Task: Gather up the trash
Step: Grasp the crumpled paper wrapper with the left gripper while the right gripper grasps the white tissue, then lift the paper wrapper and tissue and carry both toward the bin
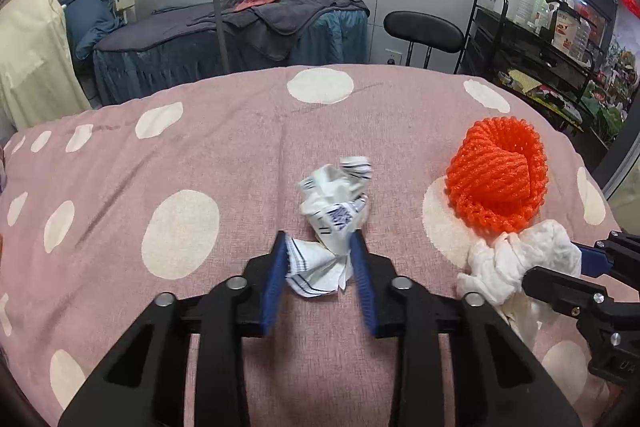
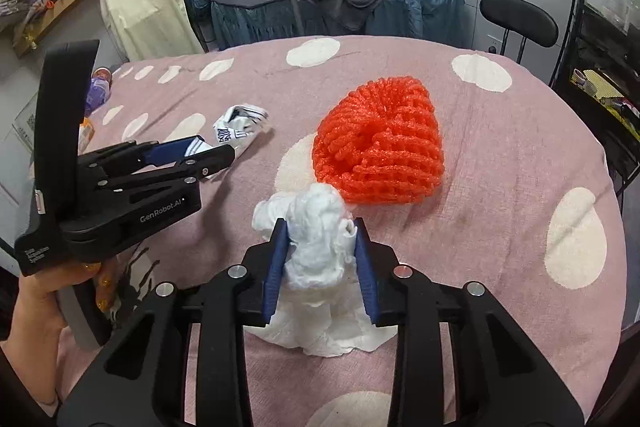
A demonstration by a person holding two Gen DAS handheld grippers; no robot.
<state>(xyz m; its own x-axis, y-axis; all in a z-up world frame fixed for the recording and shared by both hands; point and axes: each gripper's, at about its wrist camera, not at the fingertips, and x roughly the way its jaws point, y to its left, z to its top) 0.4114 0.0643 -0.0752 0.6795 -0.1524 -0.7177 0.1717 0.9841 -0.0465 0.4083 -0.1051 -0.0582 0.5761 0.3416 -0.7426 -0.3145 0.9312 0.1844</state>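
On the dotted pink counter (image 1: 224,163), the left hand-held gripper (image 1: 319,259) pinches a crumpled wrapper (image 1: 334,211); the right hand-held gripper (image 2: 320,251) pinches a tissue wad (image 2: 316,235). Both look light, soft, easily held mid-bulk.

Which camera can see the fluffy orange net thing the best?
The right wrist view shows it best: the orange foam net sits whole near the middle, on the pink spotted cloth. In the left wrist view it sits off at the right side, with its near edge behind the white tissue.
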